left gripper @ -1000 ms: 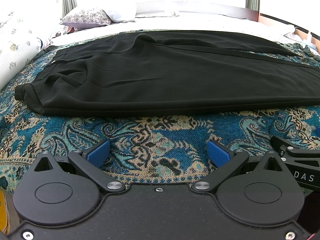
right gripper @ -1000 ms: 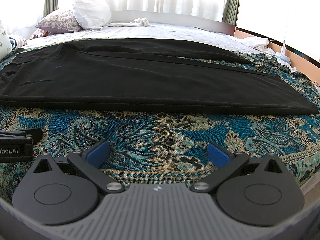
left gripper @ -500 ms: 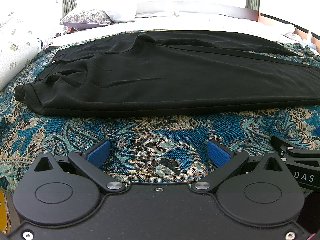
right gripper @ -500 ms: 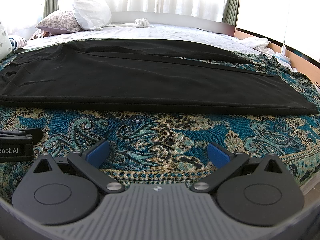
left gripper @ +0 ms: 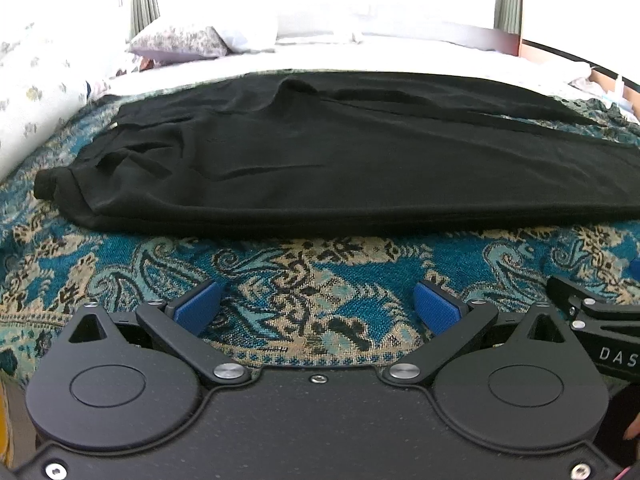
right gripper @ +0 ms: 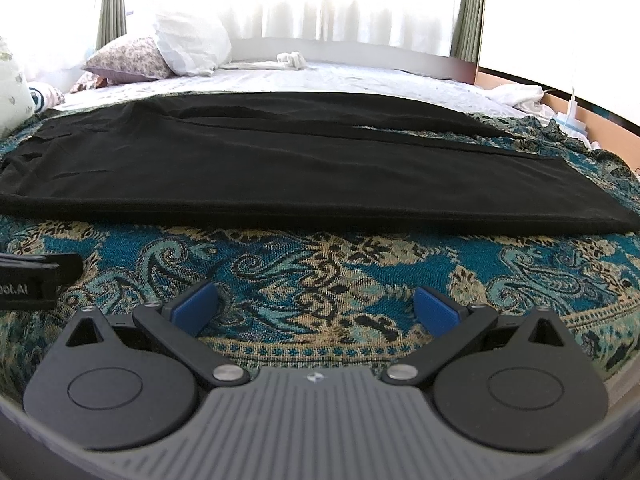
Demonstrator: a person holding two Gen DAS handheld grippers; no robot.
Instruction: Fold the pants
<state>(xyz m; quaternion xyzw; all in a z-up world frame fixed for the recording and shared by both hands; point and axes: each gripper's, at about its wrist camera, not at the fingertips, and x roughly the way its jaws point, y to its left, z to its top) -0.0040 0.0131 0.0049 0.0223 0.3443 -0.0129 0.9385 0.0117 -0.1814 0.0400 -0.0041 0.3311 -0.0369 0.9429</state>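
Note:
Black pants (left gripper: 340, 160) lie flat across the bed, one leg laid over the other. The waistband end is at the left in the left wrist view. The leg hems (right gripper: 592, 208) reach the right in the right wrist view. My left gripper (left gripper: 318, 306) hovers open over the patterned blanket, short of the pants' near edge, nothing between its blue pads (left gripper: 198, 307). My right gripper (right gripper: 316, 306) is likewise open and empty, facing the leg part of the pants (right gripper: 300, 168). Each gripper's body shows at the edge of the other's view.
A teal and beige paisley blanket (left gripper: 312, 280) covers the near part of the bed. White sheets (right gripper: 340, 76) and pillows (right gripper: 188, 48) lie beyond the pants. A floral pillow (left gripper: 176, 40) sits at the back left. A wooden edge (right gripper: 580, 100) runs along the right.

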